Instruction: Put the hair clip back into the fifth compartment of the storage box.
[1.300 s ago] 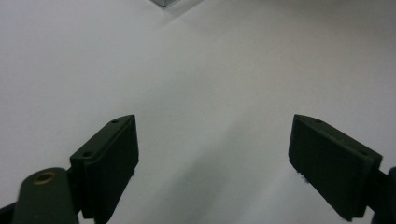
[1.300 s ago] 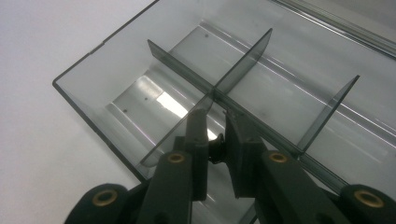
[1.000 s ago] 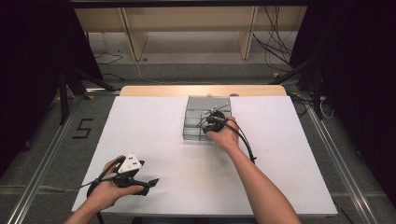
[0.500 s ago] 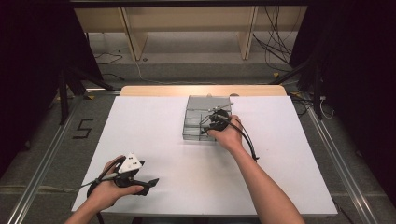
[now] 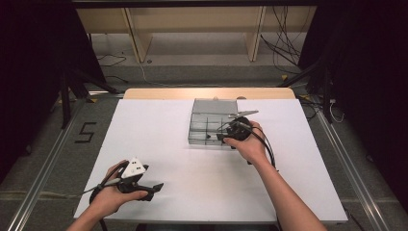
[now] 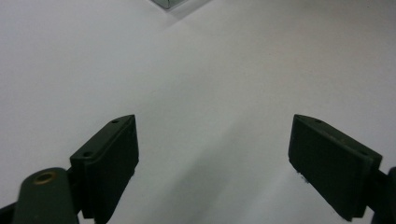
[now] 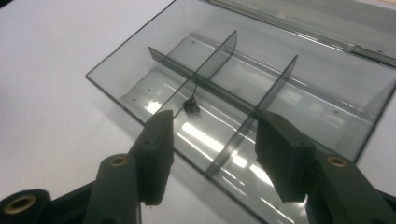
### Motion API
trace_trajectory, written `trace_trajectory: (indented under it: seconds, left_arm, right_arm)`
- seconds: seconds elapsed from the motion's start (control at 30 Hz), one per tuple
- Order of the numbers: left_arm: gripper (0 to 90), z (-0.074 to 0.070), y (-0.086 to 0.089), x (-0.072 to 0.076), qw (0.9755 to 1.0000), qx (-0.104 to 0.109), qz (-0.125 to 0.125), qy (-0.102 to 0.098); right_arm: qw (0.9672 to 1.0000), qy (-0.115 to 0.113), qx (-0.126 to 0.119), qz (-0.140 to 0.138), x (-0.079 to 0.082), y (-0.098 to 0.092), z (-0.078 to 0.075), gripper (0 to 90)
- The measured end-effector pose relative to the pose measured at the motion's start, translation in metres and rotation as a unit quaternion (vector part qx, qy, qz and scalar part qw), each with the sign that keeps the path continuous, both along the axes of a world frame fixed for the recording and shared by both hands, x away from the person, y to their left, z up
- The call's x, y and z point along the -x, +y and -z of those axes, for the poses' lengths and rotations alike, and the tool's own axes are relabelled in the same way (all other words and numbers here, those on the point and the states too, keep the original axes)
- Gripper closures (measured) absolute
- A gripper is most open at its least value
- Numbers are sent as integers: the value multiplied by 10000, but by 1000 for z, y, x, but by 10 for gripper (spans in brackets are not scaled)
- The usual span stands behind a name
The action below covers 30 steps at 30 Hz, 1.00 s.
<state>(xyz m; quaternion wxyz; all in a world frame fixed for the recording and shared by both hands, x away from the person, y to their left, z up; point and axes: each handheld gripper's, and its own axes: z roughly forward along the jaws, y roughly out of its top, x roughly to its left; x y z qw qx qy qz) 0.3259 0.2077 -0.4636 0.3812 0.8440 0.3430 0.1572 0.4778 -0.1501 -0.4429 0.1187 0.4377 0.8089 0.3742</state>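
A clear grey compartment box (image 5: pixel 193 131) lies open in the middle of the white table, its lid (image 5: pixel 215 105) folded back on the far side. In the right gripper view, a small black piece (image 7: pixel 191 105) rests on the floor of a near compartment, against the dividers (image 7: pixel 219 46). My right gripper (image 5: pixel 223 136) hovers at the box's near right corner. Its jaws (image 7: pixel 212 135) have just been opening, stand apart above the box's near edge, and hold nothing. My left gripper (image 5: pixel 155 186) rests at the table's near left, its jaws (image 6: pixel 212 149) wide open over bare white surface.
The white table (image 5: pixel 159 144) has free room to the left and right of the box. A wooden strip (image 5: pixel 159 93) borders its far edge. Shelving and loose cables stand on the floor beyond. A corner of the box (image 6: pixel 169 3) shows in the left gripper view.
The right hand has drawn back a little from over the box toward its near right corner. The left hand has kept still.
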Motion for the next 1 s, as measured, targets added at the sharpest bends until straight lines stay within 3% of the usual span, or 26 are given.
trace_trajectory:
  seconds: [0.43,1.0]
  left_arm:
    - [156,0,0,0,10000,-12,-19,-8]
    - [157,0,0,0,10000,-30,-40,6]
  right_arm:
    - [9996,-140,-247,-52,36,-34,-5,421]
    - [9978,-401,-528,-42,86,-71,2,389]
